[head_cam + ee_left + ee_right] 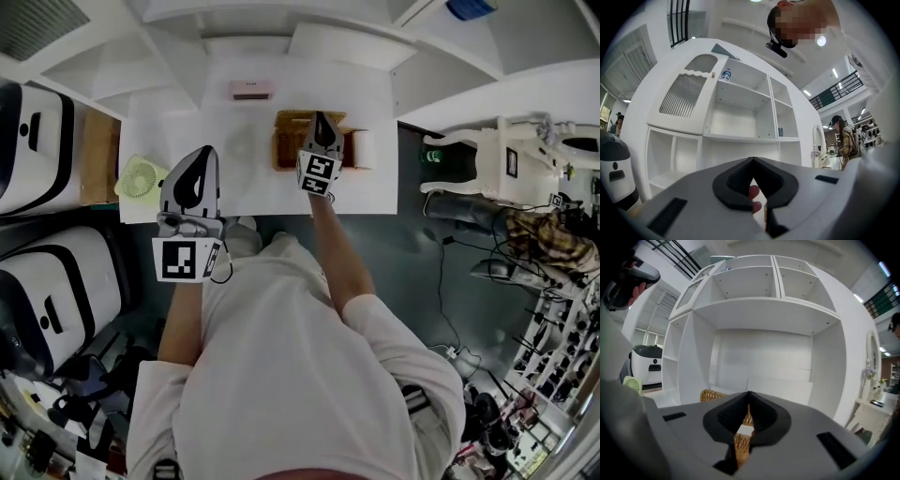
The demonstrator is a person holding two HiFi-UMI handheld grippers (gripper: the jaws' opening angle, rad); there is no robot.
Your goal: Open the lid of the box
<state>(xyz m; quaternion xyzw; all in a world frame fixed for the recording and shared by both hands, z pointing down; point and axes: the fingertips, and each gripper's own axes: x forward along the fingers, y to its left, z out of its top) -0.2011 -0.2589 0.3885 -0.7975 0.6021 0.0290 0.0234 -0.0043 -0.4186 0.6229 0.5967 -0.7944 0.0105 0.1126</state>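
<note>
A brown wicker box (292, 142) stands on the white table (225, 141), right of its middle. My right gripper (323, 120) hovers over the box's right half with its jaws shut; I see nothing clamped between them. In the right gripper view the wicker box (711, 395) shows just behind and under the right gripper (749, 394). My left gripper (206, 155) is held up near the table's front left edge, away from the box, jaws shut and empty. In the left gripper view the left gripper (751, 161) points at the white shelves (740, 117).
A pink case (251, 90) lies at the back of the table, a white roll (363, 148) right of the box, and a green fan (141, 176) at the left edge. White machines (33, 141) stand left. A seated person in plaid (539, 239) is far right.
</note>
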